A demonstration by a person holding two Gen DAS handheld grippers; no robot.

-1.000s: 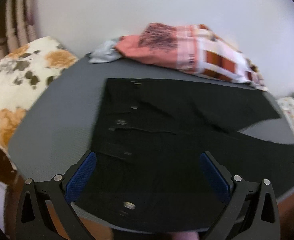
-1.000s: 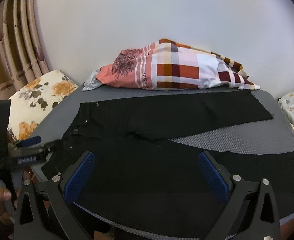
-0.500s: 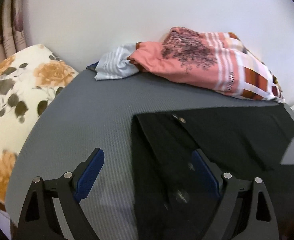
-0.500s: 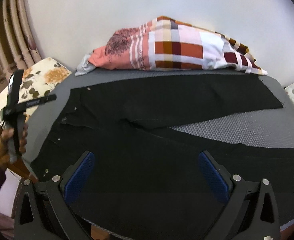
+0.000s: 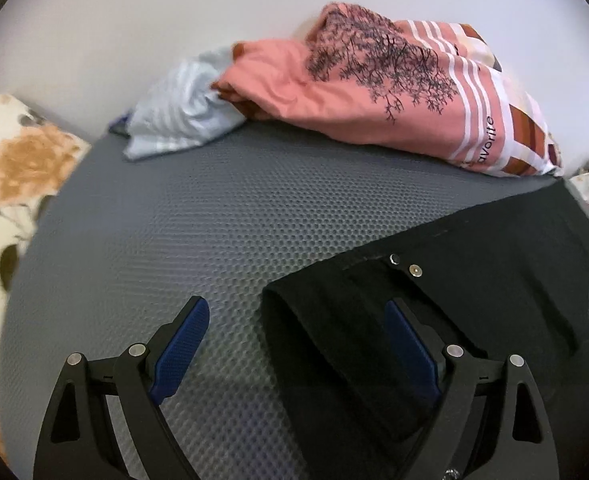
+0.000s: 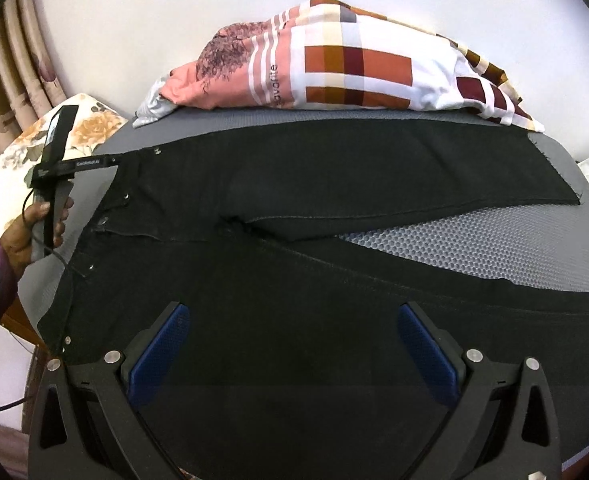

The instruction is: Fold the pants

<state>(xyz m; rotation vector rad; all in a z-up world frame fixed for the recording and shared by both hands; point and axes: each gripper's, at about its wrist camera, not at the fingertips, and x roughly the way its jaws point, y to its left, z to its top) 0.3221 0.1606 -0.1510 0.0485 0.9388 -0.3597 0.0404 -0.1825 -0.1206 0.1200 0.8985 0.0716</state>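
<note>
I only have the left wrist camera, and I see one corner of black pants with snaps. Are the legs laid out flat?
Observer: Yes. The right wrist view shows the pants lying flat, with both legs spread in a V toward the right.
Operator: Where is the right tool?
Observer: The right tool is open over the nearer leg, gripping nothing.
Operator: Anything lying between the legs?
Observer: Only bare gray mat shows in the gap.

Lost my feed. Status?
Both grippers, left gripper and right gripper, open, empty. Black pants flat, unfolded. Bedding pile behind, clear.
</note>
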